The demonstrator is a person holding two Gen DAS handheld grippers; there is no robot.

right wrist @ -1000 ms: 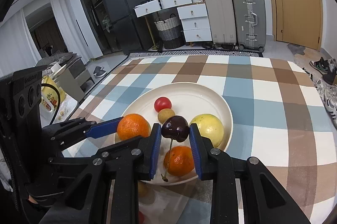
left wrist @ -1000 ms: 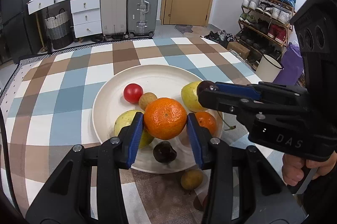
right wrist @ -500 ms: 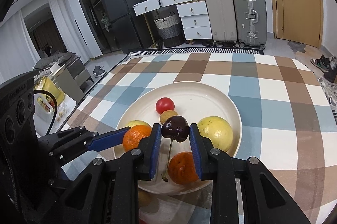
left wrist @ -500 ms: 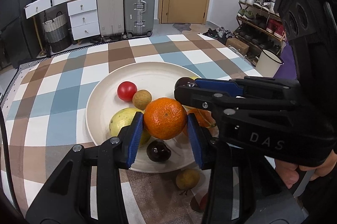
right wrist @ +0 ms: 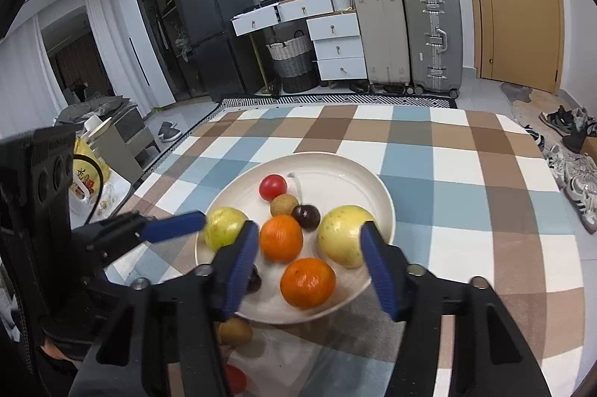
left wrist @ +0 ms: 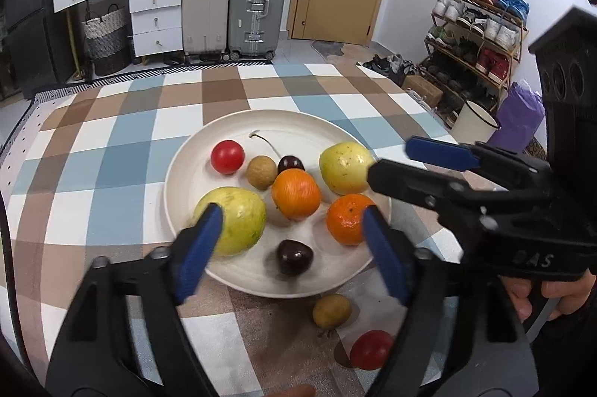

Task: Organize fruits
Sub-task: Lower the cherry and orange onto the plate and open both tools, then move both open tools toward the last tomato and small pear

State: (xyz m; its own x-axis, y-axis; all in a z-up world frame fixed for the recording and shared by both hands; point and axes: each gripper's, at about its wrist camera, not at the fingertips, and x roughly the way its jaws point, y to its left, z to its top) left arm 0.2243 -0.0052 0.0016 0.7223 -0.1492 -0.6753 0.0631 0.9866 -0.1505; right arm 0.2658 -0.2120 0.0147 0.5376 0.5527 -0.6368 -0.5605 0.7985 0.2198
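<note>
A white plate (left wrist: 317, 124) (right wrist: 373, 180) on the checked tablecloth holds two oranges (left wrist: 296, 188) (left wrist: 349, 218), two yellow-green fruits (left wrist: 235, 215) (left wrist: 345, 162), a red tomato (left wrist: 227, 156), a brown longan (left wrist: 261, 172) and two dark cherries (left wrist: 291, 163) (left wrist: 294, 257). My left gripper (left wrist: 289, 240) is open and empty over the plate's near side. My right gripper (right wrist: 309, 251) is open and empty above the plate. A longan (left wrist: 331, 310) and a red tomato (left wrist: 371, 349) lie on the cloth in front of the plate.
The table's far edge faces suitcases (left wrist: 257, 1) and white drawers (left wrist: 153, 12). A shoe rack (left wrist: 481, 35) and a white bucket (left wrist: 479, 124) stand to the right of the table. A yellow bag (right wrist: 87, 173) sits beyond the left edge.
Both grippers have opened. The orange left my left gripper and the cherry left my right gripper; both now lie on the plate. Both grippers have drawn back a little.
</note>
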